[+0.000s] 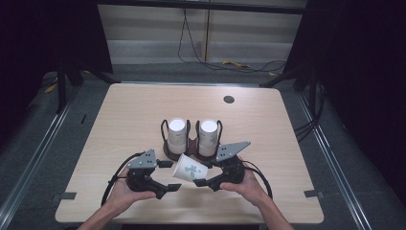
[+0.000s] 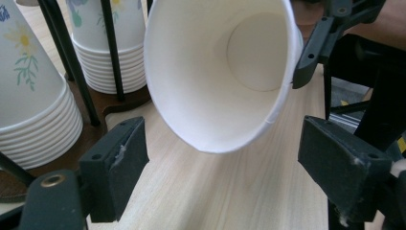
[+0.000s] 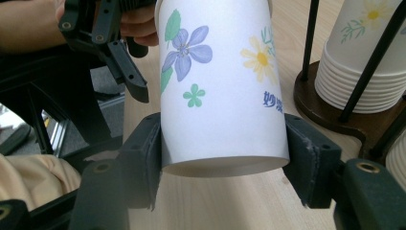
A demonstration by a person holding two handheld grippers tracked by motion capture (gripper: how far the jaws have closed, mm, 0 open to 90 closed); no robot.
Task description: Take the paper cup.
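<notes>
A white paper cup [image 1: 190,168] printed with flowers lies tilted above the table's near middle. My right gripper [image 1: 203,173] is shut on it near its base; in the right gripper view both jaws press the cup [image 3: 220,86] from either side, the right gripper [image 3: 225,163] low in the frame. The cup's open mouth [image 2: 215,72] faces my left gripper [image 2: 230,167], which is open, its jaws wide apart on either side below the rim and not touching it. The left gripper [image 1: 168,176] sits just left of the cup.
Behind the cup a dark wooden holder [image 1: 189,152] with black wire posts carries two upside-down stacks of paper cups [image 1: 176,134] [image 1: 208,136]. A small round hole [image 1: 229,99] lies at the table's far side. Bare tabletop lies to the left and right.
</notes>
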